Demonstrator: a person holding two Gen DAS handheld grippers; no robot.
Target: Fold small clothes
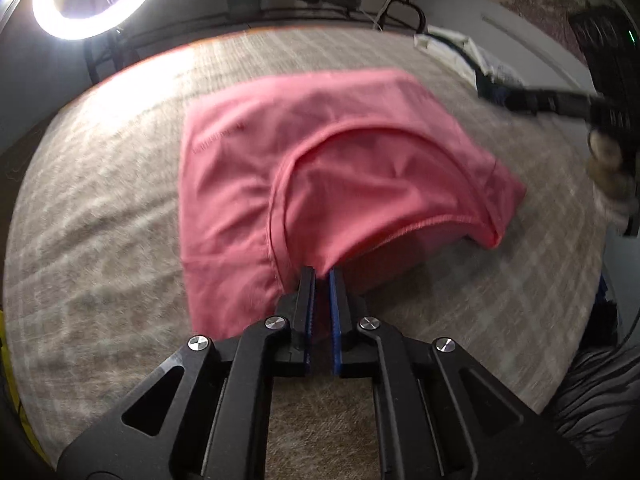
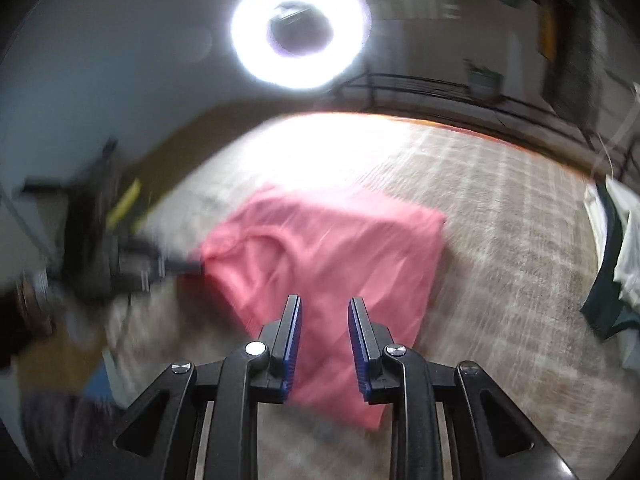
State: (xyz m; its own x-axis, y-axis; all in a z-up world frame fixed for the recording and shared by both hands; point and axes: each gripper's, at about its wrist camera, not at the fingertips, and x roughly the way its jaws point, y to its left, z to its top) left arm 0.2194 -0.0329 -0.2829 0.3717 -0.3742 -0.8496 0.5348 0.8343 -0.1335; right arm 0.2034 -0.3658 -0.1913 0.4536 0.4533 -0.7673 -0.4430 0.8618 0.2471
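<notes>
I have the pink garment point(image 1: 320, 168) spread on the plaid cloth-covered surface point(image 1: 100, 220) ahead of both sets of jaws, a flap already doubled over. My left gripper point(image 1: 322, 280) is clamped on its near hem, so I judge the fold goes best carrying that edge low and straight. My right gripper point(image 2: 324, 316) hangs above the cloth, jaws apart and empty, free to pin the crease.
</notes>
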